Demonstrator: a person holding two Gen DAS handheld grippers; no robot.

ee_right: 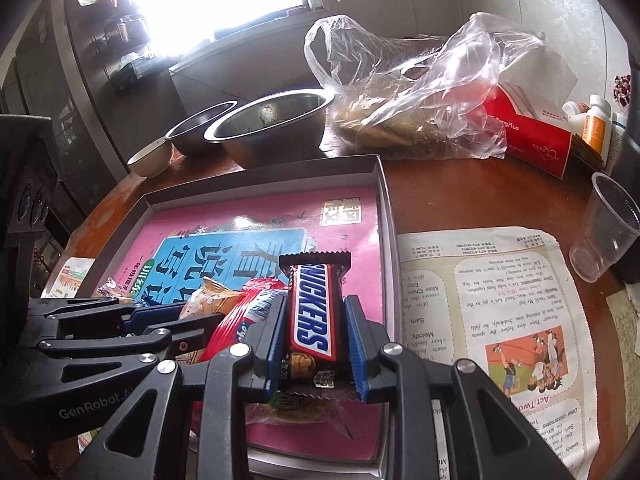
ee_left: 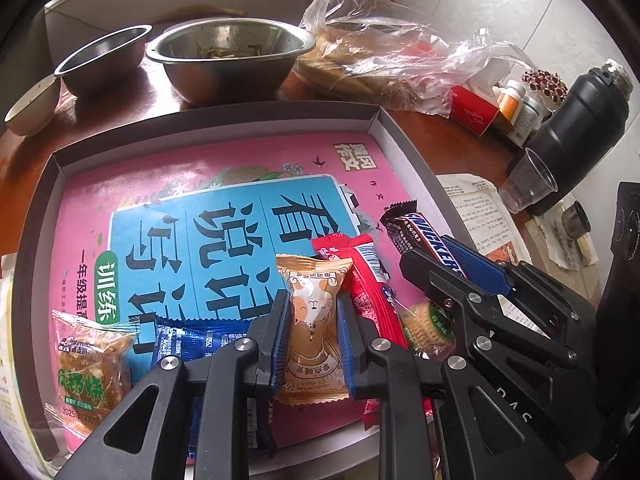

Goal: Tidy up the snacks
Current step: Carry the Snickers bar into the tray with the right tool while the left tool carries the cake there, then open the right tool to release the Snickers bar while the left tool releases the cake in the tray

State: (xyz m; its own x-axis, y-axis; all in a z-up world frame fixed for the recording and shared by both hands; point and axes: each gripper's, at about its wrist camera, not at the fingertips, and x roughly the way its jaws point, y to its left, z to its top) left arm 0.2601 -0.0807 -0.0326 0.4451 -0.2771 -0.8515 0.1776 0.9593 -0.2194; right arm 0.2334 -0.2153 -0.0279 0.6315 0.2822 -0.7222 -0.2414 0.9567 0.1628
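Nearest the left wrist camera, the left gripper [ee_left: 313,332] has its blue pads pressed against both sides of a tan cat-printed snack packet [ee_left: 313,328], jaws nearly closed on it. The packet stands over the near part of a shallow grey box [ee_left: 256,114] whose floor is covered by a pink book [ee_left: 160,200]. In the box, just left of the packet, lie a blue wrapper [ee_left: 188,344] and, further left, a clear-wrapped brown cake [ee_left: 90,364]. Just right of the packet lies a red stick packet [ee_left: 368,276], and beyond that a round biscuit pack [ee_left: 430,326]. The right gripper [ee_left: 460,268] reaches in over the box's right side, clamped on a Snickers bar [ee_left: 420,236]. Beyond the box's far wall stand two steel bowls [ee_left: 230,58] and a clear plastic bag [ee_left: 384,60]; right of the box a dark flask [ee_left: 576,128] stands behind a plastic cup [ee_left: 528,186].

Nearest the right wrist camera, the right gripper [ee_right: 316,344] grips the Snickers bar [ee_right: 312,312] between narrowly spaced pads, the bar held lengthwise over the box's [ee_right: 264,174] near right corner. Under it lies the biscuit pack [ee_right: 296,404]. Left of the bar lies the red stick packet [ee_right: 240,316], then the cat-printed packet [ee_right: 208,300] in the left gripper [ee_right: 176,316]. Outside the box's right wall a printed sheet [ee_right: 492,320] lies flat on the table.
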